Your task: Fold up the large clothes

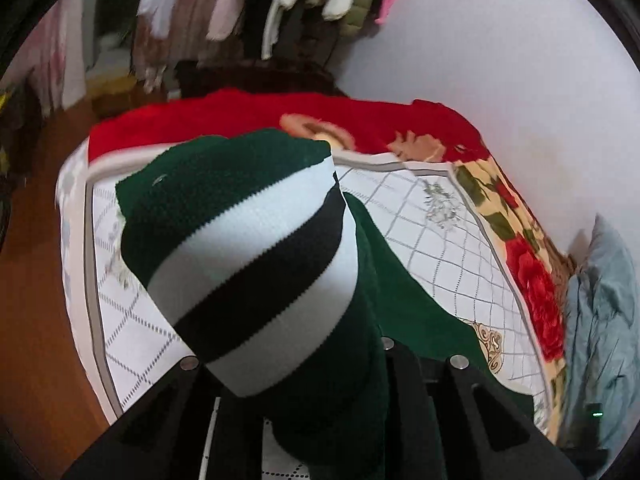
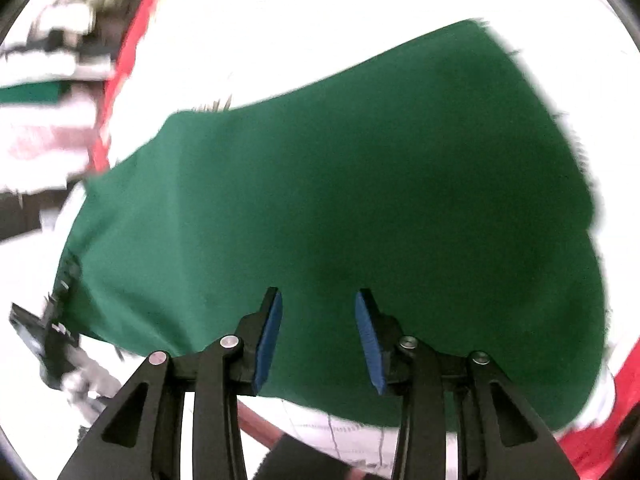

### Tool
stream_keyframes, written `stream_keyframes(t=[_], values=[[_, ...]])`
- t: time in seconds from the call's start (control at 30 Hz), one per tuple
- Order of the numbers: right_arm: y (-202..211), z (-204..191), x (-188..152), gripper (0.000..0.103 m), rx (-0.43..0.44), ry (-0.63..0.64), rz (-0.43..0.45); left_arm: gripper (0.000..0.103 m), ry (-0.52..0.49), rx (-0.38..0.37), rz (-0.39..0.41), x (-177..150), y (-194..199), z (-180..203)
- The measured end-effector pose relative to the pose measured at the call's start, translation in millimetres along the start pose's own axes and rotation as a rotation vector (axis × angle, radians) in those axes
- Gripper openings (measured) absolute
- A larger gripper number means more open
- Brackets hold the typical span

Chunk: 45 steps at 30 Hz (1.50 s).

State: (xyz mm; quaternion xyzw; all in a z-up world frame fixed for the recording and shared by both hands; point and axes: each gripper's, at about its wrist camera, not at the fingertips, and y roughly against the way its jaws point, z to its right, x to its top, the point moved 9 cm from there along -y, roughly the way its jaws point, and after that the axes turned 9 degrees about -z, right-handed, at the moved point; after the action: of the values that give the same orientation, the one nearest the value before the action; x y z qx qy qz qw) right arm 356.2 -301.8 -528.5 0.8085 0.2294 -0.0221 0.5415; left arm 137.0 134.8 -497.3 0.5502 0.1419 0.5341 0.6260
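A dark green knit sweater (image 1: 404,280) lies on the bed. Its end with white and black stripes (image 1: 260,264) is lifted and drapes over my left gripper (image 1: 320,364). The cloth bunches between the black fingers and hides the tips, and the jaws stand close together on it. In the right wrist view the sweater's plain green body (image 2: 340,180) spreads flat on the white cover. My right gripper (image 2: 319,300) hangs just above it, open, and nothing lies between its blue pads (image 2: 268,340).
The bed has a white quilted cover (image 1: 432,248) with a grey grid and a red floral blanket (image 1: 532,280) along its far and right sides. A grey-blue pillow (image 1: 604,320) lies at the right by the white wall. Hanging clothes (image 1: 248,12) fill the back, and wooden floor (image 1: 36,300) runs along the left.
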Motion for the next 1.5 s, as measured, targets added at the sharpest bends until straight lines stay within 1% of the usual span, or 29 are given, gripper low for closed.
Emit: stream_keyframes(t=[0.03,0.07,0.1,0.17,0.2,0.27,0.37,0.4,0.47,0.53,0.63,0.67,0.73,0.8,0.83,0.87,0.93,1.0,1.1,1.13,1.17,1.2,1.23,1.27,1.3,1.33,1.4,1.47,1.5], values=[[21.0,23.2,-2.2,0.061,-0.024,-0.042,0.045,0.013,-0.026,0.000,0.009,-0.6,6.3,3.2],[39.2,52.5,-1.6,0.070,-0.063,-0.087,0.082,0.013,-0.057,0.000,0.019,-0.2,10.0,13.2],[44.1,71.7,-8.1,0.071,-0.092,-0.113,0.096,0.013,-0.092,-0.001,0.029,-0.8,13.8,24.0],[43.1,114.7,-27.1,0.071,-0.154,-0.185,0.074,0.013,-0.151,-0.009,0.042,-1.3,19.1,43.1],[31.3,127.4,-40.3,0.071,-0.126,-0.207,0.056,0.013,-0.182,-0.018,0.049,-3.0,23.7,54.8],[11.5,141.4,-49.7,0.070,-0.053,-0.194,0.023,0.013,-0.258,-0.045,0.059,-8.3,32.5,83.0],[-10.8,161.3,-47.6,0.070,-0.069,-0.116,0.023,0.013,-0.405,-0.105,0.061,-27.2,44.4,138.8],[-18.4,151.4,-40.0,0.071,-0.061,-0.108,0.035,0.013,-0.456,-0.134,0.054,-38.3,47.1,159.5],[-21.1,148.9,-42.3,0.071,-0.036,-0.112,0.054,0.013,-0.568,-0.206,0.019,-71.5,48.8,204.1],[-25.1,150.0,-44.5,0.071,0.038,-0.150,0.078,0.012,-0.668,-0.299,-0.055,-118.5,46.5,247.1],[-26.8,164.3,-50.0,0.067,0.119,-0.187,0.092,0.012,-0.764,-0.418,-0.197,-193.4,34.9,287.9],[-26.0,167.7,-50.2,0.065,0.132,-0.195,0.091,0.012,-0.793,-0.441,-0.250,-219.4,26.9,296.1],[-18.5,166.9,-48.1,0.065,0.154,-0.203,0.088,0.012,-0.837,-0.465,-0.341,-264.5,9.3,304.7],[-19.0,168.8,-48.5,0.065,0.169,-0.211,0.081,0.012,-0.889,-0.458,-0.417,-301.9,-10.6,306.2],[-16.2,173.4,-48.9,0.062,0.172,-0.215,0.075,0.012,-0.912,-0.445,-0.438,-317.3,-21.4,304.0],[-17.3,180.7,-51.6,0.044,0.132,-0.234,0.058,0.012,-0.917,-0.425,-0.445,-324.6,-28.3,299.3],[-4.6,193.5,-47.3,0.040,0.145,-0.238,0.049,0.014,-0.873,-0.401,-0.496,-322.9,-41.9,290.8],[6.0,199.1,-52.3,0.040,0.205,-0.268,0.056,0.016,-0.823,-0.410,-0.572,-316.1,-46.1,285.0],[27.1,204.6,-62.1,0.040,0.268,-0.308,0.082,0.018,-0.790,-0.405,-0.600,-306.8,-37.7,279.1],[37.0,205.9,-66.4,0.043,0.266,-0.312,0.105,0.019,-0.798,-0.400,-0.594,-305.3,-31.1,278.1],[46.4,207.3,-69.4,0.061,0.251,-0.313,0.134,0.020,-0.803,-0.395,-0.589,-305.2,-26.4,274.7],[59.6,210.0,-73.7,0.078,0.214,-0.317,0.174,0.024,-0.804,-0.386,-0.586,-303.7,-21.8,273.8],[70.3,212.2,-77.3,0.103,0.192,-0.320,0.201,0.031,-0.797,-0.368,-0.587,-301.6,-16.9,270.5],[80.1,212.9,-80.0,0.103,0.190,-0.322,0.224,0.037,-0.790,-0.350,-0.592,-299.7,-13.4,267.4],[90.7,212.3,-83.4,0.103,0.204,-0.321,0.241,0.065,-0.782,-0.341,-0.600,-298.6,-10.4,263.1],[100.7,212.3,-87.1,0.103,0.212,-0.325,0.255,0.099,-0.756,-0.359,-0.613,-297.0,-5.8,261.0],[115.7,207.9,-89.6,0.103,0.228,-0.333,0.270,0.101,-0.710,-0.379,-0.615,-291.3,4.7,255.3],[116.2,196.6,-104.4,0.103,0.249,-0.327,0.274,0.101,-0.702,-0.348,-0.615,-286.5,9.5,250.2],[119.4,181.3,-99.7,0.103,0.254,-0.318,0.273,0.101,-0.696,-0.331,-0.608,-282.7,10.3,247.8]])
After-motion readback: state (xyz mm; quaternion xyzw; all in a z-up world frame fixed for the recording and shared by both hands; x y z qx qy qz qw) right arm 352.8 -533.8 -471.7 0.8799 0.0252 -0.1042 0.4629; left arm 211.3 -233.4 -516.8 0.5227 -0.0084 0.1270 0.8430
